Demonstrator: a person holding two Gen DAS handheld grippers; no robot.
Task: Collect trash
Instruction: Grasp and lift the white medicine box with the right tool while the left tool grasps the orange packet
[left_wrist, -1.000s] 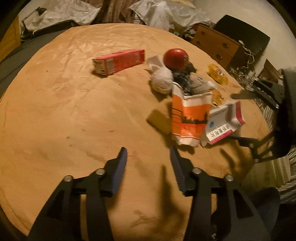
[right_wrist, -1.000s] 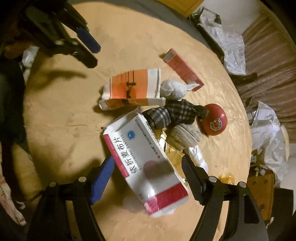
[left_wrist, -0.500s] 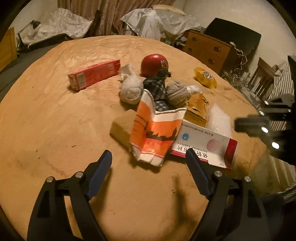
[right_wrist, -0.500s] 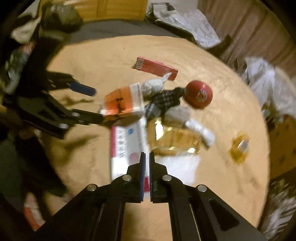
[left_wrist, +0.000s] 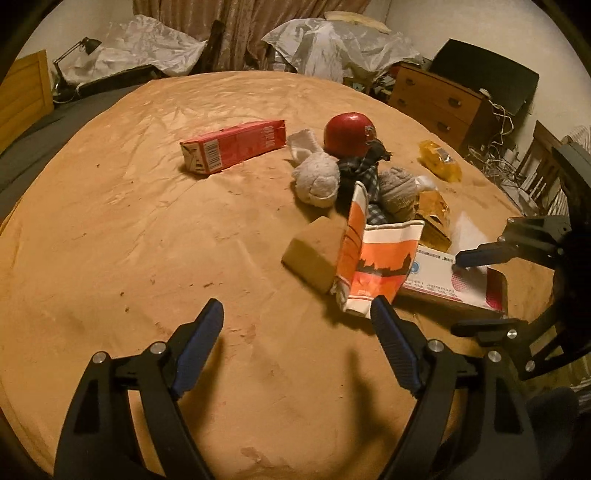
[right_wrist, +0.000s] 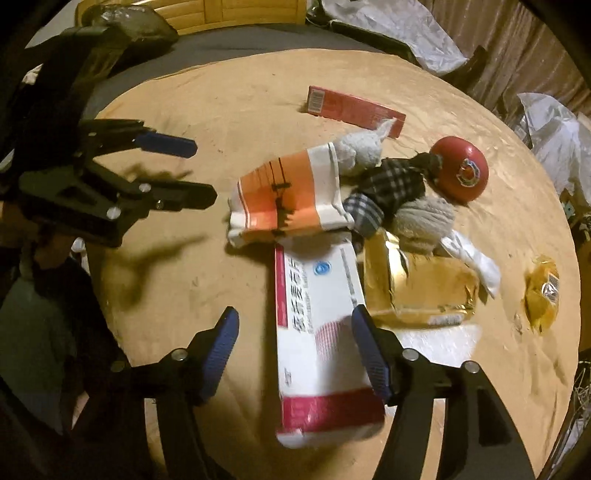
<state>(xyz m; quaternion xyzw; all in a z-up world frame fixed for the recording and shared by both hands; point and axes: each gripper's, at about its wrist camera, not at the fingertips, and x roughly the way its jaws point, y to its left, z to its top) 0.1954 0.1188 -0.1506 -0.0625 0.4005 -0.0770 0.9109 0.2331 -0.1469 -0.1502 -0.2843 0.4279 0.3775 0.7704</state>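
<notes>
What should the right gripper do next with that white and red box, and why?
Probably ease the right gripper down and close on the white and red box: its jaws are opening, the box lies between them unpinched, flat on the table.

The left gripper (left_wrist: 297, 321) is seen with its fingers spread wider than a second ago, nothing between them, and is now found short of the orange-and-white bag (left_wrist: 373, 258). The right gripper (right_wrist: 295, 328), clamped shut half a second ago, is being opened again; the white-and-red box (right_wrist: 317, 325) is now framed between its fingers instead of lying ahead of them.
</notes>
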